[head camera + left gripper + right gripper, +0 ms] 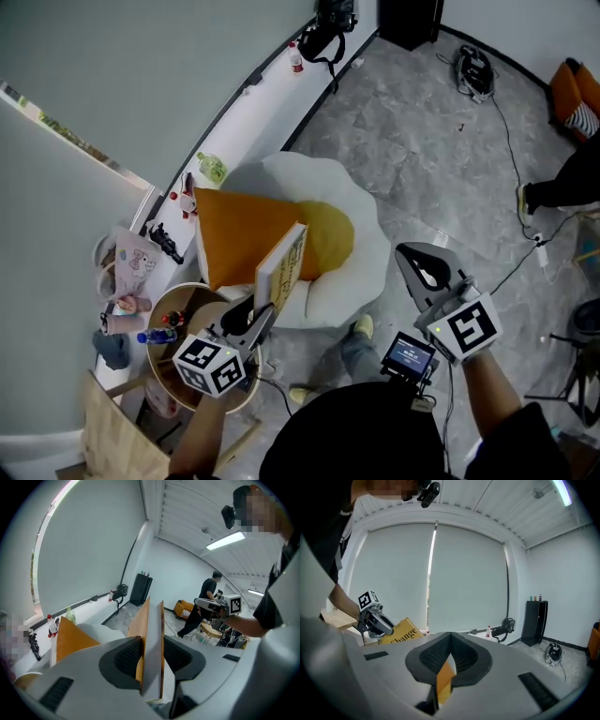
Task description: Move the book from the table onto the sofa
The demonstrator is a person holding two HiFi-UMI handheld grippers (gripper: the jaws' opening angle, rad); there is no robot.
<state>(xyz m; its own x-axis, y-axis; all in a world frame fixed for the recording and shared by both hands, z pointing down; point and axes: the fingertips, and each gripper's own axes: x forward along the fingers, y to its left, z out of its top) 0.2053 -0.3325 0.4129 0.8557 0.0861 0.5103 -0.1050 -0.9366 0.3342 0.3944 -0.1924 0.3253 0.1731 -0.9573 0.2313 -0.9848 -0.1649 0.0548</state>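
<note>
Setting down the book (284, 267), pinched upright in the left gripper (258, 315), means laying it flat on the sofa (375, 253) beside the orange cushion (239, 234), with the right gripper (417, 262) pressed together and empty.

Foreground: we log the right gripper (450, 634), its grey jaws meeting at the tips with nothing clamped; an orange-and-white sliver (444, 679) shows through the gap beneath them.
Left: we note the left gripper (386, 629) with its marker cube (369, 600), closed on a yellow book (405, 633) lettered "Change".
Background: we count a blind-covered window (464, 578), a bottle (488, 631) on the ledge, and a tall black cabinet (534, 620).
</note>
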